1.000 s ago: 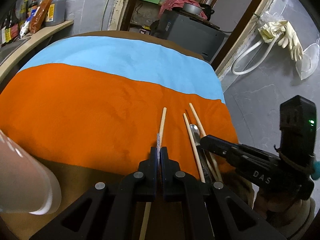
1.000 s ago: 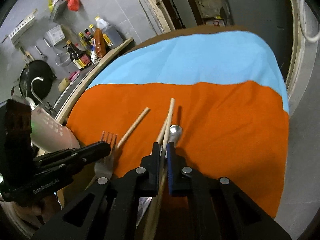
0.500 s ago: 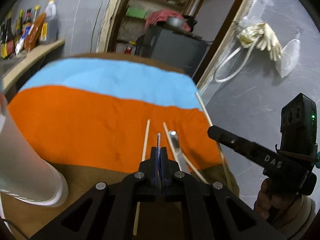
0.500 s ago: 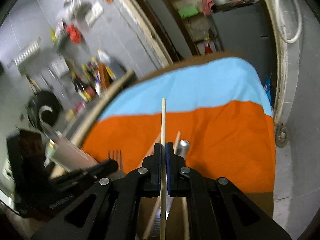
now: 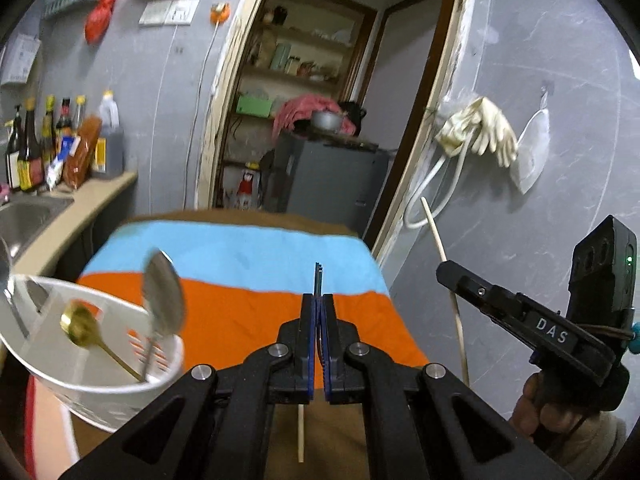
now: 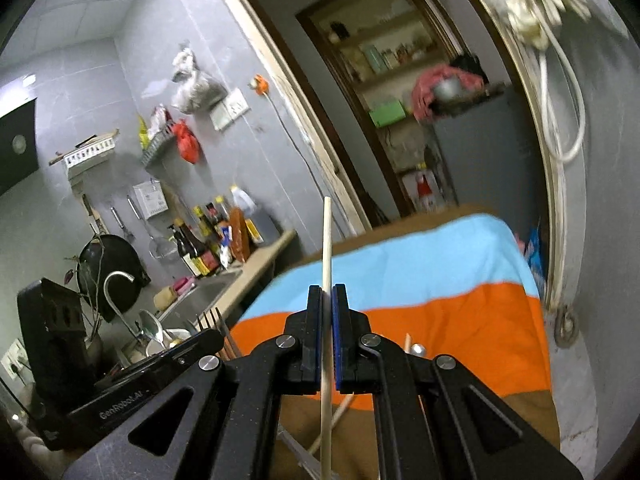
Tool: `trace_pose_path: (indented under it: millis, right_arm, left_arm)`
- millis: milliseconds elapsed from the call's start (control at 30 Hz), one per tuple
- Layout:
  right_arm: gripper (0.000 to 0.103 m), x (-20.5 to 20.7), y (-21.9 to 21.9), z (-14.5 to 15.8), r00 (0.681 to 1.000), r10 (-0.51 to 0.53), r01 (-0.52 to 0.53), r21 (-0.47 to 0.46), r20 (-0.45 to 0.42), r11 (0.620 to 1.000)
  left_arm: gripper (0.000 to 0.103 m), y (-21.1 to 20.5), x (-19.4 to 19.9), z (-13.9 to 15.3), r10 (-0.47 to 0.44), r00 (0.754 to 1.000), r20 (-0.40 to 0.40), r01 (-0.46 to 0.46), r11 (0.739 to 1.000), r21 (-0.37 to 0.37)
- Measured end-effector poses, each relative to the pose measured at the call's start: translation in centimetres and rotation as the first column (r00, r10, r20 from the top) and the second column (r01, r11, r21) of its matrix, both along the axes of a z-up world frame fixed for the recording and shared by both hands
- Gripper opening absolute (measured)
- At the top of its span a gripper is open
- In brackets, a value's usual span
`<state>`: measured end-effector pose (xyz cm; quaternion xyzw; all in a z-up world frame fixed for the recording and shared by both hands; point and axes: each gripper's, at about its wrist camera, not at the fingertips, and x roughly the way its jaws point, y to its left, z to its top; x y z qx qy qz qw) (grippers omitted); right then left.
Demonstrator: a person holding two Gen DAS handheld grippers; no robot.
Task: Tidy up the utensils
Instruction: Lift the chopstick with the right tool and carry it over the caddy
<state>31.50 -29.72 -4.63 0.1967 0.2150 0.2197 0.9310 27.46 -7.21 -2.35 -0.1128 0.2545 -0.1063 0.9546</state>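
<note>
Right hand-held gripper (image 6: 328, 300) clamped on wooden chopstick (image 6: 326, 240), held upright above desk. Left hand-held gripper (image 5: 318, 300) clamped on fork (image 5: 317, 276), tines edge-on, raised beside white utensil holder (image 5: 100, 392).

Risk, as judgement: thin chopstick can pivot between pads and miss holder mouth; fork tines may catch holder rim.

Holder contains steel spoon (image 5: 163, 300) and gold spoon (image 5: 78, 326). Second chopstick (image 6: 344, 412) and another spoon (image 6: 417, 348) lie on orange cloth (image 6: 460, 328).

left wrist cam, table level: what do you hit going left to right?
White utensil holder → gold spoon → silver spoon → left gripper, jaws shut on a fork → chopstick → right gripper.
</note>
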Motion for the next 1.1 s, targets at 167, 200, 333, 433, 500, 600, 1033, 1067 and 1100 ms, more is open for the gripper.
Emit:
trace_pose_path:
  millis: [167,200,333,433,500,600,1033,1067,1100]
  right_arm:
    - [0.004,-1.3,2.5,3.6,0.995,-0.001,0.002,-0.016,0.102,1.0]
    - [0.004,-1.5,3.2,4.4,0.992,0.004,-0.002,-0.015,0.125,1.0]
    - [0.004,-1.6,6.0,6.9,0.979,0.024,-0.027,0.011,0.202,1.0]
    - [0.004,-1.2,8.5,8.3,0.967,0.044,-0.055,0.035,0.252,0.998]
    - [0.004,-1.1,10.2,8.9,0.96,0.06,-0.075,0.046,0.274,0.996]
    - [0.004,-0.6,12.9,9.0,0.951,0.082,-0.106,0.064,0.299,0.992]
    - [0.004,0.6,21.9,4.8,0.924,0.177,-0.2,0.036,0.339,0.979]
    - [0.004,0.7,22.1,4.3,0.923,0.18,-0.203,0.034,0.34,0.979]
    - [0.004,0.6,22.3,3.8,0.921,0.182,-0.207,0.036,0.345,0.978]
  left_arm:
    - [0.003,2.8,-1.8,3.3,-0.005,0.998,0.062,0.005,1.0,0.0]
    - [0.003,3.4,-2.2,3.8,-0.003,0.997,0.073,0.003,1.0,-0.001]
    - [0.003,6.8,-3.5,6.6,0.028,0.991,0.134,-0.029,1.0,0.001]
    - [0.003,10.1,-4.2,8.4,0.083,0.982,0.173,-0.082,0.997,-0.014]
    - [0.003,12.3,-4.8,9.3,0.131,0.972,0.194,-0.13,0.991,-0.016]
    - [0.003,15.6,-5.4,10.3,0.217,0.949,0.23,-0.224,0.974,0.007]
    - [0.003,21.1,-4.5,7.3,0.392,0.889,0.235,-0.436,0.882,0.179]
    - [0.003,21.1,-4.5,7.2,0.394,0.887,0.239,-0.441,0.877,0.192]
    - [0.003,21.0,-4.3,6.9,0.394,0.886,0.244,-0.446,0.87,0.212]
